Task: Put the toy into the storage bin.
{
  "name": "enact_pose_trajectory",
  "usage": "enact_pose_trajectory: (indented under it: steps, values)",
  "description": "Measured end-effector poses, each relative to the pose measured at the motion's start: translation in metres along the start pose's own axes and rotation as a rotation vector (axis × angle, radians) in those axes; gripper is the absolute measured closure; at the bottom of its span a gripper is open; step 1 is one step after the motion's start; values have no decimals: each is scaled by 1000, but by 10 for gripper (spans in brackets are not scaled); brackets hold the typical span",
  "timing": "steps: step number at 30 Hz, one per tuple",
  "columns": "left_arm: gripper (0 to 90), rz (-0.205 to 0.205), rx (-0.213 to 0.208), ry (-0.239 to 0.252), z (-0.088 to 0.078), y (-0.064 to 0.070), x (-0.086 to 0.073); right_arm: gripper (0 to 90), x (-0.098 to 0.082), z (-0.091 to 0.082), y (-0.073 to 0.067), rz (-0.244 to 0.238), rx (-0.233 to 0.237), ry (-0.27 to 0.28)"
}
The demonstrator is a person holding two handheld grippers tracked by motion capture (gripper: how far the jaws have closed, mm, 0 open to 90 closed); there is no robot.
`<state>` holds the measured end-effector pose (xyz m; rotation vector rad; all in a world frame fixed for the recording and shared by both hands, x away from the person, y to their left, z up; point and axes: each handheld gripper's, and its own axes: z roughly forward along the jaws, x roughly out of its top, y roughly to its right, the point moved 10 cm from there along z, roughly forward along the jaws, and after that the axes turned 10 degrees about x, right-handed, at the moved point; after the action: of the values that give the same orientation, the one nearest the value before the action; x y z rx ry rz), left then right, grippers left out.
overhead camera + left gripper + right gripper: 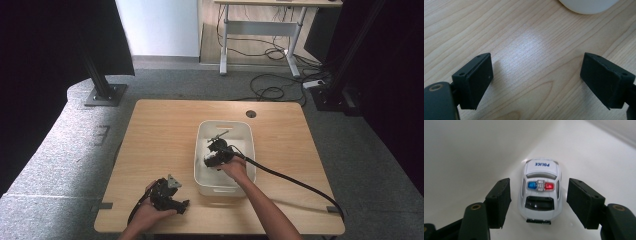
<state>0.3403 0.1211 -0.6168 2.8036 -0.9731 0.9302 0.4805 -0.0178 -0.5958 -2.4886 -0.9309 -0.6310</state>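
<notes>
The right tool [539, 202], jaws apart, straddles a white toy police car [539, 187] inside a white bin [248, 137]. The left tool [536, 80] rests released on the counter [160, 135], near left.

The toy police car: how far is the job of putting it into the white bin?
Nearly done. The toy police car already sits on the floor of the white bin. The right hand-held gripper straddles it with open jaws, pads clear of its sides. Left: withdrawing that hand. The left hand-held gripper waits open over the table.
</notes>
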Motion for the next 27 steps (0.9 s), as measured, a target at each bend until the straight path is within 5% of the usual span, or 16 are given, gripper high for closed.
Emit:
enact_pose_trajectory:
  steps: [13, 27]
  values:
    - [118, 3, 0, -1, 0, 0, 0, 367, -13, 2, -4, 18, 14, -73]
    - [117, 3, -1, -1, 0, 0, 0, 413, -12, 1, -13, 55, 91, -71]
